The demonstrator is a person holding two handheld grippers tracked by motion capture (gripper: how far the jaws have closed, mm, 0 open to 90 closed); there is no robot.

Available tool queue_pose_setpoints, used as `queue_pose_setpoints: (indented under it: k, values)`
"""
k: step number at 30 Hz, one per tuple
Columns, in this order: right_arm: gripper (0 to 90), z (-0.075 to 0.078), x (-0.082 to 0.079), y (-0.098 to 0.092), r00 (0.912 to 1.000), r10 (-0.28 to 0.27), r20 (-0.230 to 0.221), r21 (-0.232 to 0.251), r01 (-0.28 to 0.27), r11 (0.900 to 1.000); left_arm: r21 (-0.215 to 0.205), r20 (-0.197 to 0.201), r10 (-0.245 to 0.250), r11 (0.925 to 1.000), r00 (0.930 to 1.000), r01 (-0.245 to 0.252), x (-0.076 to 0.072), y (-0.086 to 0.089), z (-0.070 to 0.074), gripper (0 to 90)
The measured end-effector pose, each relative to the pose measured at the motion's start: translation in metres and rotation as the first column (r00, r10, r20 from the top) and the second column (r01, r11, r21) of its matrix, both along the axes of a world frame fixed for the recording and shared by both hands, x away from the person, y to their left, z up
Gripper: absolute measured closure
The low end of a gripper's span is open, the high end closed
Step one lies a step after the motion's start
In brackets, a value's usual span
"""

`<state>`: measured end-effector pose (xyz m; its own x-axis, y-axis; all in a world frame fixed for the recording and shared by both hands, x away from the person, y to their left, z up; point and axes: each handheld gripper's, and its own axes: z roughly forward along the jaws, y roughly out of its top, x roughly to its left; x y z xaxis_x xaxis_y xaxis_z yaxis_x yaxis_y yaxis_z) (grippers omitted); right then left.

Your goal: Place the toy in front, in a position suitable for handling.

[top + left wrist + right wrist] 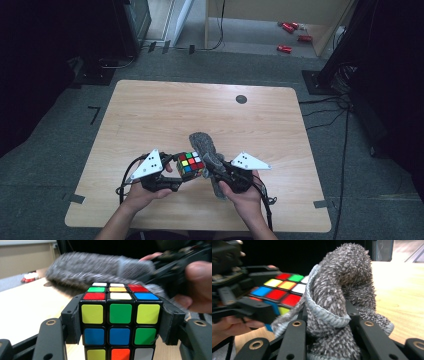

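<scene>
A scrambled Rubik's cube (190,165) is held just above the wooden table (150,115), near its front edge. My left gripper (176,172) is shut on it, the black jaws pressing the cube's (120,320) two side faces. A grey fuzzy cloth (206,150) is bunched between the jaws of my right gripper (212,170), which is shut on it. In the right gripper view the cloth (337,300) rises in a thick fold and lies against the cube's (282,290) top face. The cloth (100,267) looks blurred in the left gripper view.
A small dark round mark (241,99) sits near the table's far edge. Cables (325,107) run over the grey floor at the right. Red cans (295,32) lie on the floor beyond the table, and dark stands flank both far corners.
</scene>
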<state>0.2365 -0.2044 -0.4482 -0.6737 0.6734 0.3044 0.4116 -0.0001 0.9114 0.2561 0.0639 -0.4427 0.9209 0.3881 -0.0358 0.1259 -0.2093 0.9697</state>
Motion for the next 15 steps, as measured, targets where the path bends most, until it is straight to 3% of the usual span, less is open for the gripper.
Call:
queue_pose_setpoints:
  k: [3,6,9,12,15]
  values:
    - [71.1,-0.008,0.001,0.004,0.9996,0.015,-0.025,-0.016,-0.015,1.0,-0.023,0.007,0.018,0.9996,0.9998,-0.018,0.001,0.004,0.003,34.9]
    - [71.1,-0.008,-0.001,0.01,0.9995,0.025,-0.018,-0.047,-0.025,0.999,-0.024,-0.014,0.052,0.9984,0.9986,-0.052,0.006,0.011,0.001,34.9]
    - [71.0,-0.002,-0.003,0.009,0.9997,0.024,0.002,-0.049,-0.024,0.999,-0.014,-0.029,0.036,0.9992,0.9989,-0.037,0.008,0.011,-0.001,35.0]
    - [71.1,0.002,-0.003,0.004,0.9999,0.003,0.017,-0.025,-0.002,1.0,-0.005,-0.023,0.013,0.9999,0.9997,-0.013,0.004,0.004,-0.002,35.0]
    - [71.2,-0.002,0.0,0.002,1.0,0.002,0.0,0.001,-0.002,1.0,-0.005,-0.016,0.011,0.9999,0.9998,-0.011,0.003,0.003,-0.001,35.0]
